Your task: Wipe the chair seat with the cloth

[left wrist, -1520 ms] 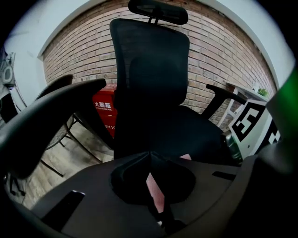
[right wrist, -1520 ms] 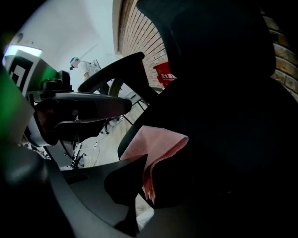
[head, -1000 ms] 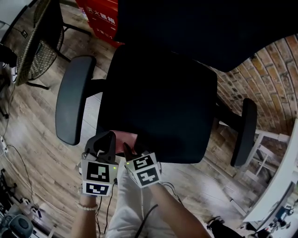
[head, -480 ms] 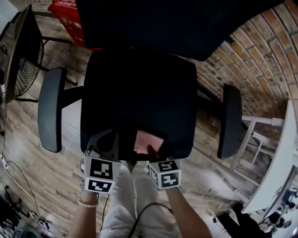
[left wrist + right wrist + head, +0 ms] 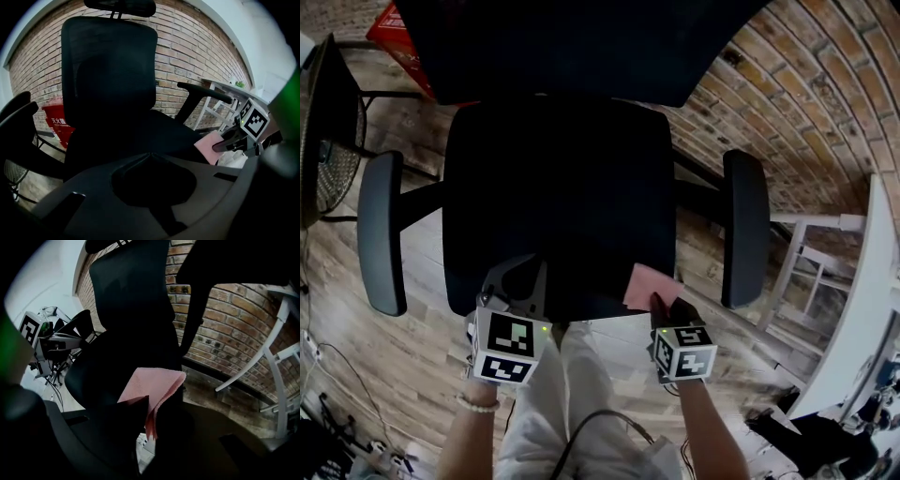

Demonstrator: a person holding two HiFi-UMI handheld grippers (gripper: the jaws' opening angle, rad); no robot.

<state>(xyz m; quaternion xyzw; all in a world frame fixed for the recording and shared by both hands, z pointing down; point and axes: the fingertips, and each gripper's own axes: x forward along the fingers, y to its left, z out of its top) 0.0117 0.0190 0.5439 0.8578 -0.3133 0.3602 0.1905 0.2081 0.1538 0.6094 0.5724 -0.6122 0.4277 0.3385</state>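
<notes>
a: what has changed in the last second?

b: my right claw (image 5: pixel 664 306) has swept the pink folded cloth (image 5: pixel 649 285) along the front edge of the black padded chair seat (image 5: pixel 558 187). a second ago it was toward the front left corner, right beside my left claw (image 5: pixel 150 155). half a second ago it was near the middle of that edge. now it lies at the front right corner, near the dark grey right armrest (image 5: pixel 745 225).

a: do you still have it?

b: yes. the jaws are pinched narrow on the cloth's near edge. the rest spreads forward over the seat corner, and a folded flap hangs down by the jaws.

a: and the left claw?

b: closed on nothing, tips meeting, at the front edge toward the left corner. the two claws are now well apart.

a: what does that mean for the wiping?

b: i judge that one pass over the front strip is finished, while the middle and back of the seat are still to do. the next pass should start further back. here at the corner the cloth could slide off the edge.
</notes>
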